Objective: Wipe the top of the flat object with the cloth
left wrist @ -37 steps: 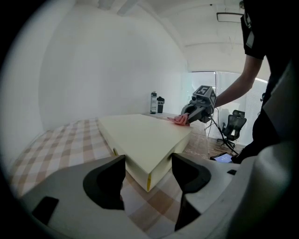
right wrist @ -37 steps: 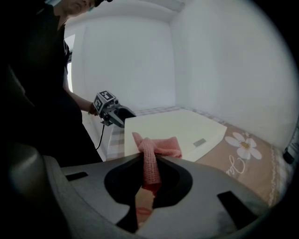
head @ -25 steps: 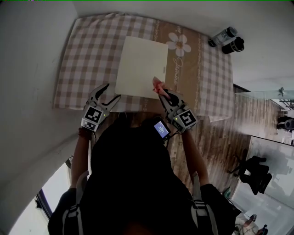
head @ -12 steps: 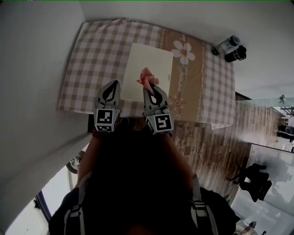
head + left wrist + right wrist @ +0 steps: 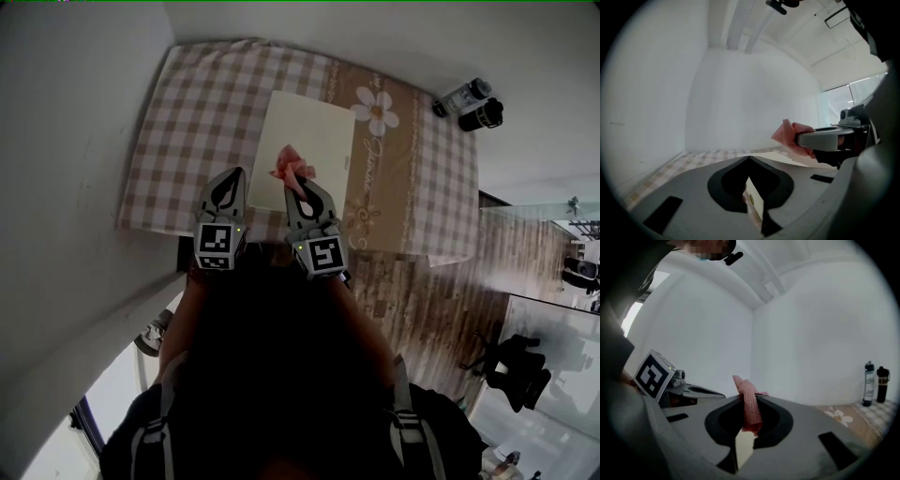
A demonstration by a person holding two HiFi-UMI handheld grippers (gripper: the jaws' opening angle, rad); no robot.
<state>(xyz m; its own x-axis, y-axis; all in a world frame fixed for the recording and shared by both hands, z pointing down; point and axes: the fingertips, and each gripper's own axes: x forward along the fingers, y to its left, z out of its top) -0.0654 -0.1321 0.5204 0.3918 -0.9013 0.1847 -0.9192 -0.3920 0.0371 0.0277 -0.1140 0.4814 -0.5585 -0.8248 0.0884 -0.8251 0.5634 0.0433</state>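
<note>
Fig. | L gripper [image 5: 238, 172]: jaws shut, empty, wide apart a sec ago; at lower-left edge of flat object [image 5: 314, 131] | R gripper [image 5: 298, 186]: clamps pink cloth [image 5: 292, 167], shifted from object's right edge to lower centre | wipe prob. abt to begin.

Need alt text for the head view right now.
The right tool holds a pink cloth over a cream board on a checked table. The left tool is shut and empty beside it; two bottles stand by the far right corner.
</note>
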